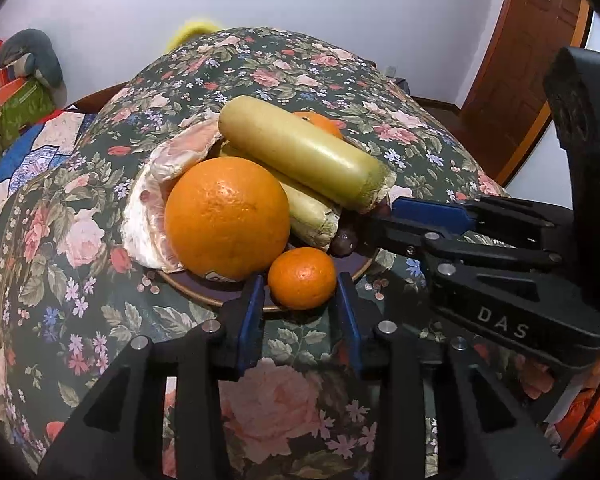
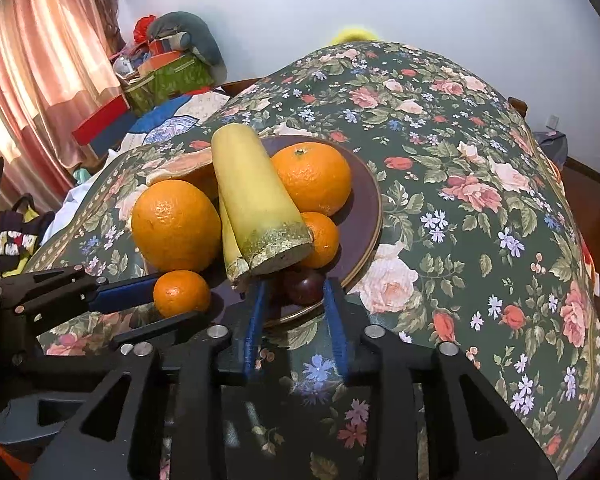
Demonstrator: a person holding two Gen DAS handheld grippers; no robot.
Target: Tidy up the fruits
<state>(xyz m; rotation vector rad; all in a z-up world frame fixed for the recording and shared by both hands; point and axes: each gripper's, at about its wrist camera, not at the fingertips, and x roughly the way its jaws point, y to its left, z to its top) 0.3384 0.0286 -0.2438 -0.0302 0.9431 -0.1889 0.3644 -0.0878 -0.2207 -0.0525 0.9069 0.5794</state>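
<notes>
A small mandarin is seen at the near rim of a dark plate, between the blue fingers of the left claw; a slight gap shows on each side, so the pads are not pressed on it. Behind it on the plate are piled a large orange, two pale yellow-green cut stalks, peeled pomelo pieces and further oranges. A dark plum is seen at the plate's edge between the fingers of the right claw, which is parted around it without clamping. The plate is set on a tabletop covered with a dark floral cloth.
</notes>
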